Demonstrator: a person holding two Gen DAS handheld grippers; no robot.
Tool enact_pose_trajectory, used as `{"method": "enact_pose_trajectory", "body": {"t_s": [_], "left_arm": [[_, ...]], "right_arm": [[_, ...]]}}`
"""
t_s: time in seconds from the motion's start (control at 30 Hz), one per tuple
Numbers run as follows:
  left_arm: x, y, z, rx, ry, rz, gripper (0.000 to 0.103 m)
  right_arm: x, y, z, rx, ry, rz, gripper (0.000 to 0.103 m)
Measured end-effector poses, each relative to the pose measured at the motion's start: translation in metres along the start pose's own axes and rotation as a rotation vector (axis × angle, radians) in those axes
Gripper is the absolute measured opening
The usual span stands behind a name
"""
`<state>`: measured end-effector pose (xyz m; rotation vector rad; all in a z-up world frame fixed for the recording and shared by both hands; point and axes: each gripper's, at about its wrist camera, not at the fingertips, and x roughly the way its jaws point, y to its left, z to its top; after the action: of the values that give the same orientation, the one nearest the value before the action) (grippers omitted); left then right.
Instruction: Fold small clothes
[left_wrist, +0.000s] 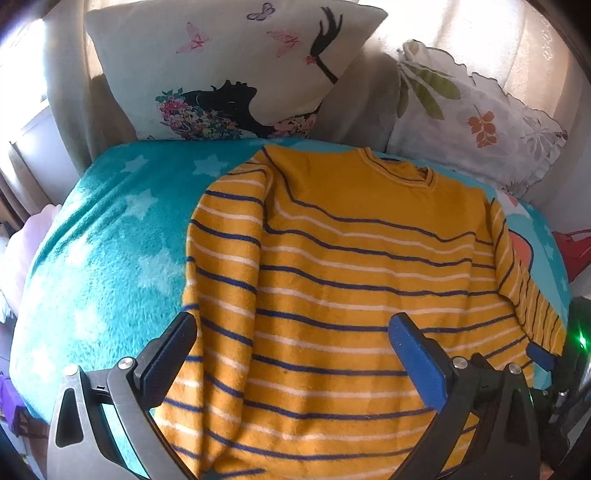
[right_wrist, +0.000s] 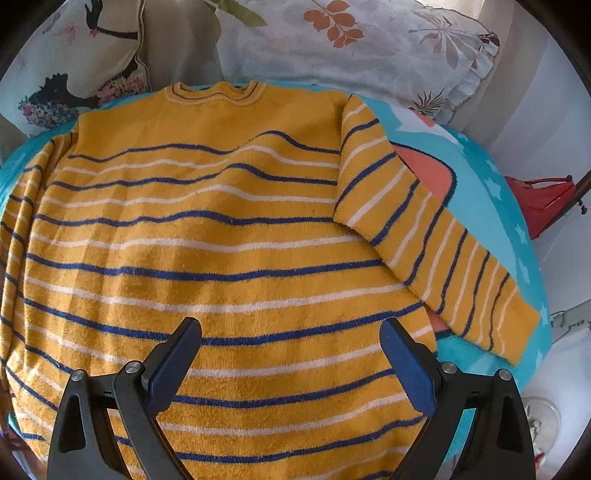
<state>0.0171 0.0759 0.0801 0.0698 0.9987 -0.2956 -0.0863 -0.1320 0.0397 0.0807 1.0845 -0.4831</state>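
Striped sweater (right_wrist: 221, 236) flat on teal blanket (left_wrist: 103, 236), collar at 12 o'clock, long axis 12-to-6; free sleeve (right_wrist: 436, 243) at 2 o'clock, nearer right gripper (right_wrist: 290, 363); left gripper (left_wrist: 291, 354) likewise spread, both holding nothing.

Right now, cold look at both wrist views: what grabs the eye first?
The mustard sweater with navy and white stripes fills both views, spread flat on a teal star-print blanket. One sleeve angles out over the blanket on the right. Both tongs, left and right, hang open above the hem end, holding nothing; two printed pillows stand behind the collar.
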Motion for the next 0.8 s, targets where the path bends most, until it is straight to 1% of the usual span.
{"method": "enact_pose_trajectory", "body": {"t_s": [0.1,0.3,0.37,0.47,0.53,0.8], "left_arm": [[0.006,0.01,0.004,0.011,-0.008,0.019,0.103],[0.017,0.029,0.007,0.06,-0.026,0.091,0.103],[0.023,0.034,0.007,0.064,-0.017,0.093,0.103],[0.034,0.045,0.004,0.044,0.024,0.073,0.103],[0.039,0.05,0.004,0.038,0.035,0.072,0.103],[0.047,0.072,0.002,0.003,0.049,0.11,0.103]], "right_arm": [[-0.005,0.005,-0.003,-0.009,0.003,-0.033,0.098],[-0.012,0.009,-0.014,-0.002,0.027,-0.089,0.098],[-0.013,0.008,-0.019,0.01,0.04,-0.107,0.098],[-0.015,0.008,-0.025,0.021,0.055,-0.125,0.098],[-0.016,0.009,-0.027,0.025,0.059,-0.131,0.098],[-0.02,0.011,-0.033,0.048,0.062,-0.135,0.098]]}}
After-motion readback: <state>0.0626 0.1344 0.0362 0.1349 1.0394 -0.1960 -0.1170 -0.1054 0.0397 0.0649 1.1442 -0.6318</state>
